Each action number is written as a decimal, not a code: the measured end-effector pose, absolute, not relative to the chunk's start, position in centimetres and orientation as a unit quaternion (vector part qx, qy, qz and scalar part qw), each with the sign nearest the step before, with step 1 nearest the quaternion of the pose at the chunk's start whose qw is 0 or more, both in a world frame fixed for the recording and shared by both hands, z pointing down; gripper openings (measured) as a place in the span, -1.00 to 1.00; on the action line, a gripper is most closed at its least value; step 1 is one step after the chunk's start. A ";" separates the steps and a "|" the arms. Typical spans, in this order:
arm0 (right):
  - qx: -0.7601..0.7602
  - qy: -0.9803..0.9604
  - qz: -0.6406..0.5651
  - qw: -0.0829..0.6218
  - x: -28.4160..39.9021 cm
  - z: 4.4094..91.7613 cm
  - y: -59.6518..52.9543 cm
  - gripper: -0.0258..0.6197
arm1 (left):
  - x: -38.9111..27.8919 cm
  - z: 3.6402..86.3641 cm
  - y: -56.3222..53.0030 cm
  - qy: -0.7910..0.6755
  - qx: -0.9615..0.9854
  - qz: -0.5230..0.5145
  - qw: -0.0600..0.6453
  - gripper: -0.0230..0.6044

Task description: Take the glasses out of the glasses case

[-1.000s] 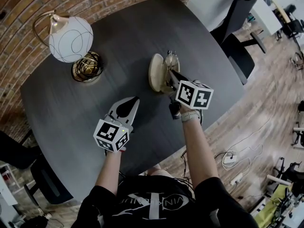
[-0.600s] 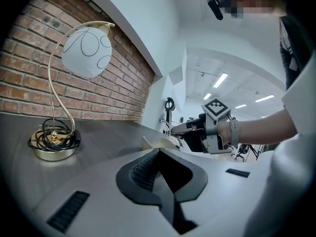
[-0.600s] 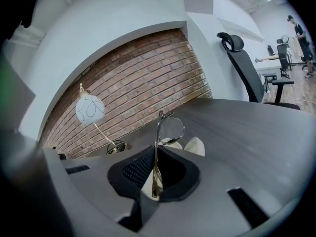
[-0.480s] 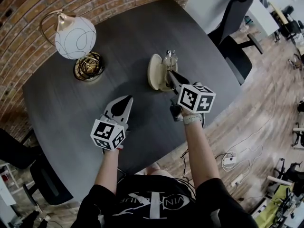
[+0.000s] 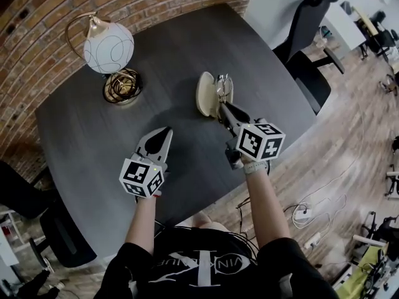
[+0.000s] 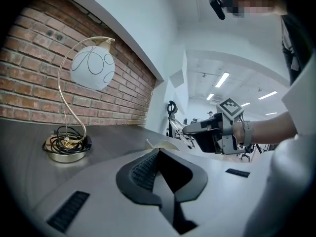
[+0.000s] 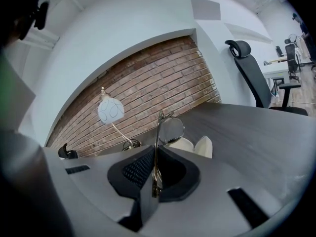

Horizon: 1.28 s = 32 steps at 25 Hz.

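Observation:
The cream glasses case (image 5: 206, 94) lies open on the dark table (image 5: 124, 142). My right gripper (image 5: 225, 108) is shut on a temple arm of the thin metal-framed glasses (image 5: 223, 86), which stand just over the case's right side. In the right gripper view the glasses (image 7: 171, 130) rise upright from the closed jaws of the right gripper (image 7: 157, 151), with the case (image 7: 192, 145) behind. My left gripper (image 5: 164, 133) hovers left of the case, shut and empty. In the left gripper view the left gripper (image 6: 159, 153) points at the case (image 6: 161, 144) and the right gripper (image 6: 186, 129).
A globe lamp (image 5: 108, 47) on a brass base with coiled cable (image 5: 121, 86) stands at the table's far left by the brick wall. Office chairs (image 5: 308, 48) stand beyond the table's right edge. Cables lie on the wooden floor (image 5: 324, 185).
The right gripper has drawn slightly back toward me with the glasses, which now sit closer over the case. The left gripper has barely moved.

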State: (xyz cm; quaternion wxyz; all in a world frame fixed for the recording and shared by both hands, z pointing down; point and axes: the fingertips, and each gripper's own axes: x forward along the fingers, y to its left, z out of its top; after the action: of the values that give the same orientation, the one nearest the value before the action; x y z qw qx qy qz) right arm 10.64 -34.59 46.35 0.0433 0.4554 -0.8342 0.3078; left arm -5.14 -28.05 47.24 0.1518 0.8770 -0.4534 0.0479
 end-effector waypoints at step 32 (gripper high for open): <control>0.455 -0.855 0.248 0.002 11.3 43.7 -20.5 -0.81 | -10.6 43.2 -19.5 -0.481 0.870 0.044 0.096 -0.88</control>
State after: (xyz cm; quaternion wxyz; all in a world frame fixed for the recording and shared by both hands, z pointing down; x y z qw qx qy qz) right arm 11.28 -20.48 43.75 0.0024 0.4549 -0.8552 0.2484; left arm -10.63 -19.46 43.17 0.0964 0.8701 -0.4815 0.0437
